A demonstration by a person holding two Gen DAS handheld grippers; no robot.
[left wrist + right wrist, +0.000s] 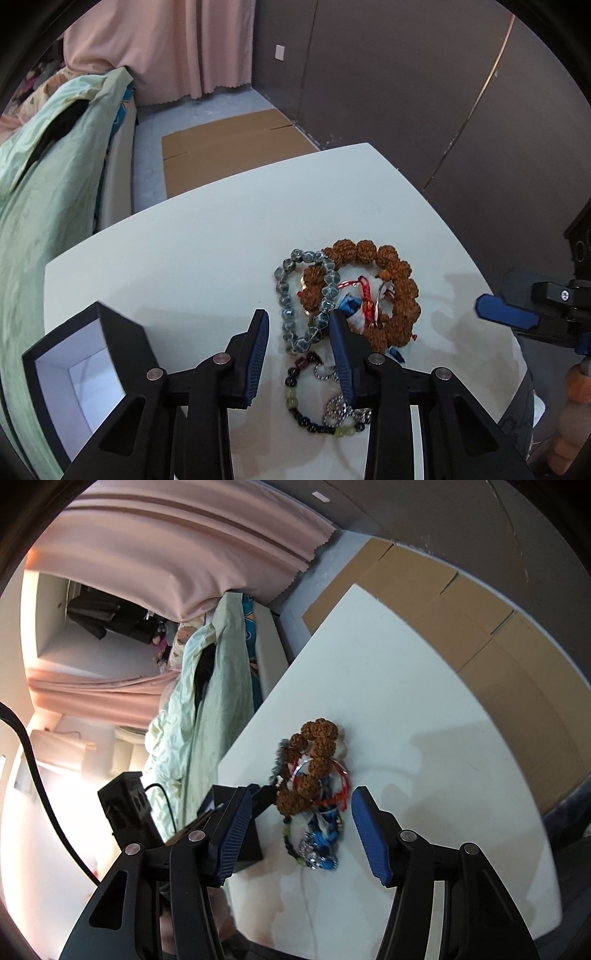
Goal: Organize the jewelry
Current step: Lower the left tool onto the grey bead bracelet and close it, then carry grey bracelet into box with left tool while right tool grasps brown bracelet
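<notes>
**A:** Pink curtains and a bed with a green quilt are sitting behind the white bench [207,236]. Where is the jewelry lying?

**B:** It is lying in one tangled heap [343,306] toward the bench's four o'clock side in the left wrist view. A grey bead bracelet [295,299] is overlapping a brown seed bracelet [391,288], with a dark bead strand [314,410] just below them. An open black box [74,373] is waiting at eight o'clock.

**A:** And the tools?

**B:** The left tool [301,332] is reaching down with its jaws apart and straddling the grey beads; nothing looks pinched yet. The right tool [303,812] is also standing apart, with the heap between its jaws and untouched.

**A:** How should the pick go?

**B:** I judge it is best taking one loop only. Pinching where the grey beads are lying clear of the brown ones, at about nine o'clock of the heap, and lifting slowly should be keeping the threads from dragging the rest along.
</notes>
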